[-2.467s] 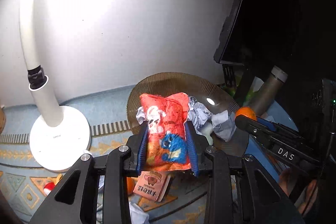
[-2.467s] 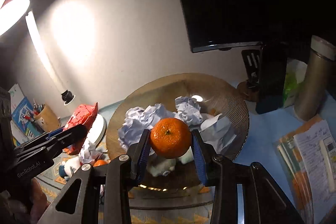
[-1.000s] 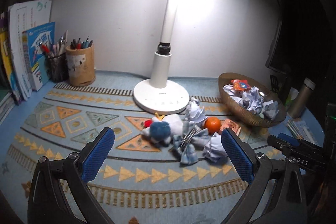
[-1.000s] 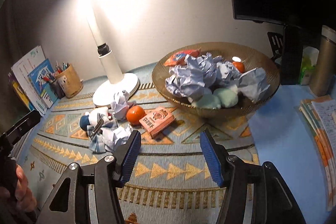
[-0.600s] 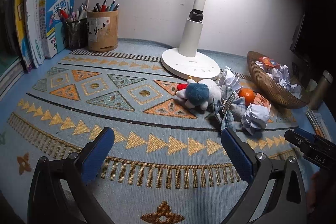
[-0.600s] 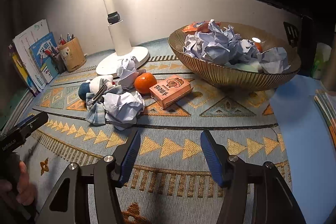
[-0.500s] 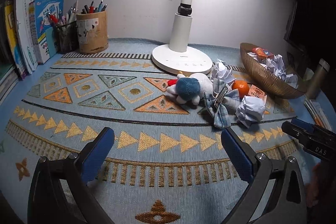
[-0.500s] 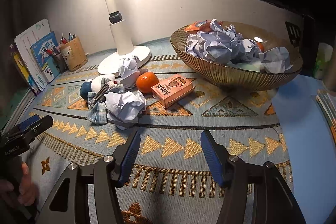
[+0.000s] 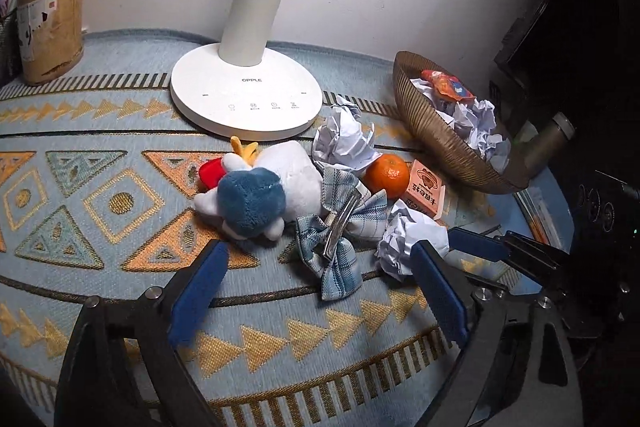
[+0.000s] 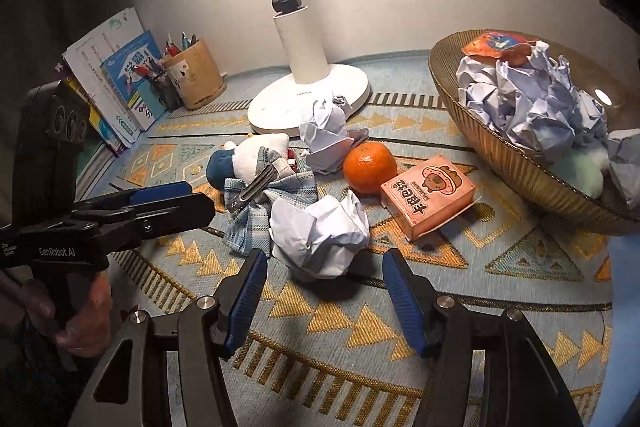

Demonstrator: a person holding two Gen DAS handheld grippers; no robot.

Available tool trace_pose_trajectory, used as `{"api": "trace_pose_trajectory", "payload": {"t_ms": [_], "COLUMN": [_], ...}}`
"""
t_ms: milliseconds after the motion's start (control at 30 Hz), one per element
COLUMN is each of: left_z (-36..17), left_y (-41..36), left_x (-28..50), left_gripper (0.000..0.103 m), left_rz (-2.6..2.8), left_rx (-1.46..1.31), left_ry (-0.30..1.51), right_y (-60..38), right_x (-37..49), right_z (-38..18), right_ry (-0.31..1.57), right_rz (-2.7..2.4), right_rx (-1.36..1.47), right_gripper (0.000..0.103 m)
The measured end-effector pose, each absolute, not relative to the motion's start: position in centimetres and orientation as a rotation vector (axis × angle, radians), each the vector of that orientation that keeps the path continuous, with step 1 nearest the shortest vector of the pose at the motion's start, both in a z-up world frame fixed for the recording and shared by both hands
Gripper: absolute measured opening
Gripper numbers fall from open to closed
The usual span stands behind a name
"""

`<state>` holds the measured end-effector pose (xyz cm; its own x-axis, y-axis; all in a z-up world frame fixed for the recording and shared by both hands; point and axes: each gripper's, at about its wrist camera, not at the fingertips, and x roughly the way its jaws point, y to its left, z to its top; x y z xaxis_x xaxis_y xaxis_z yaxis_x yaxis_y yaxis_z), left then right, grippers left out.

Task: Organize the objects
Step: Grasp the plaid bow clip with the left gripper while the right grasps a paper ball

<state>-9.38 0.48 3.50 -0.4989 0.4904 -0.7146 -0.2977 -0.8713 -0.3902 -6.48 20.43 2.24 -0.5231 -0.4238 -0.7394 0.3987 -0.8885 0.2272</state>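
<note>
A small pile lies on the patterned mat: a blue and white plush toy point(image 9: 256, 195), a plaid bow clip point(image 9: 340, 227), an orange point(image 9: 386, 175), a pink box point(image 9: 426, 193) and two crumpled paper balls point(image 9: 412, 239). My left gripper point(image 9: 318, 259) hovers low before the bow, its jaws closing and touching nothing. My right gripper point(image 10: 325, 261) is open just short of the nearer paper ball point(image 10: 320, 231), which sits in front of the gap between its fingers. The ribbed brown bowl point(image 10: 500, 155) at the right holds several paper balls and a red snack bag point(image 10: 496, 45).
A white lamp base point(image 9: 246, 99) stands just behind the pile. A pen holder point(image 9: 50, 27) and upright books point(image 10: 120, 83) are at the far left. A metal flask point(image 9: 548, 143) and a dark monitor stand behind the bowl. A hand point(image 10: 80, 311) grips the left tool.
Both grippers have dropped and come in close to the pile, which now fills the views. The left jaws stand narrower than half a second ago. The pile itself has not shifted.
</note>
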Motion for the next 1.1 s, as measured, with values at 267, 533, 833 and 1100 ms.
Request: {"api": "trace_pose_trajectory", "payload": {"t_ms": [267,533,833,1100], "left_z": [1.6,1.6,1.8,1.6], "left_y": [1.8,2.8,3.8,4.6], "left_x": [-10.5,-10.1,-8.4,-3.6], "left_gripper": [0.069,0.053,0.019,0.041], "left_rz": [2.326,2.332,2.311,2.363], "left_rx": [-1.296,-1.299,-1.284,-1.344], "left_ry": [-0.299,-0.272,-0.278,-0.159], "right_y": [18.2,19.4,25.4,27.8], "right_x": [-8.3,-7.7,-3.7,-2.4], "right_z": [0.9,1.3,2.6,1.7], "right_ry": [0.042,0.009,-0.087,-0.193], "right_rz": [-2.377,-2.392,-2.512,-2.505], "right_rx": [1.172,1.164,1.157,1.174], "right_gripper": [0.058,0.051,0.051,0.051]}}
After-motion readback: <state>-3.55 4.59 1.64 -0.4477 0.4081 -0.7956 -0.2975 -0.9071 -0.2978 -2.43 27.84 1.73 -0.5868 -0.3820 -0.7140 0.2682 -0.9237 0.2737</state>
